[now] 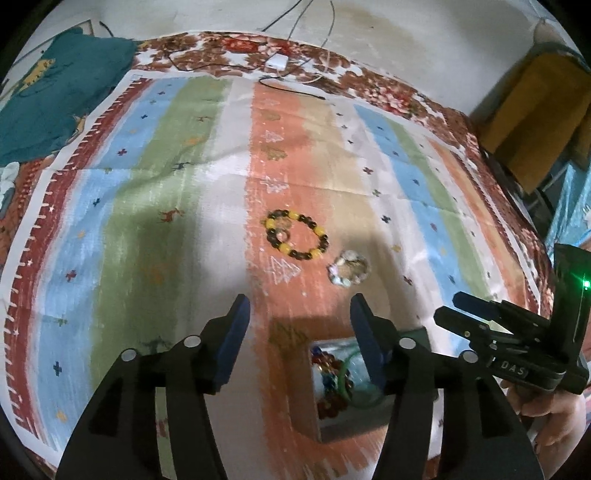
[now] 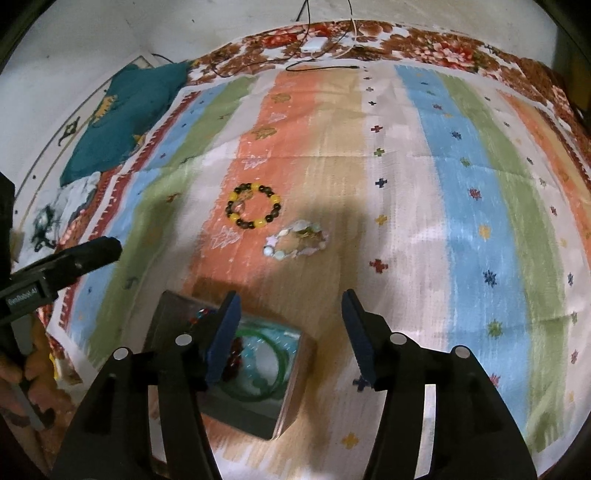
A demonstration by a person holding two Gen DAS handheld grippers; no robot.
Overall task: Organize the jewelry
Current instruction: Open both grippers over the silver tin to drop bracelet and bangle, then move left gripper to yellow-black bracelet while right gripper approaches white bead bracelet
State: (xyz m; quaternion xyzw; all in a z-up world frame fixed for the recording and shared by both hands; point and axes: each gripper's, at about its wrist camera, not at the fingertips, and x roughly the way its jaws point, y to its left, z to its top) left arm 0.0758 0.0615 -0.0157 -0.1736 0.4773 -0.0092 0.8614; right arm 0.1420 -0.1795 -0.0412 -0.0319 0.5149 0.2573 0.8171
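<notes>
On the striped cloth over the bed, a black-and-yellow bead bracelet (image 1: 296, 235) and a pale shell bracelet (image 1: 348, 272) lie just apart, beyond the box (image 2: 236, 363) already holding beads. Both look light, limp and rolly, so I judge a pinch across one side of the loop best. My left gripper (image 1: 300, 332) and right gripper (image 2: 290, 328) hover tilted downward, fingers apart and empty.

A striped cloth (image 1: 177, 155) is lying spread over a floral bedcover (image 2: 436, 44) against a pale wall (image 1: 388, 33), a teal cushion (image 1: 62, 99) is resting at the far left and cables (image 1: 229, 68) are trailing along the edge
</notes>
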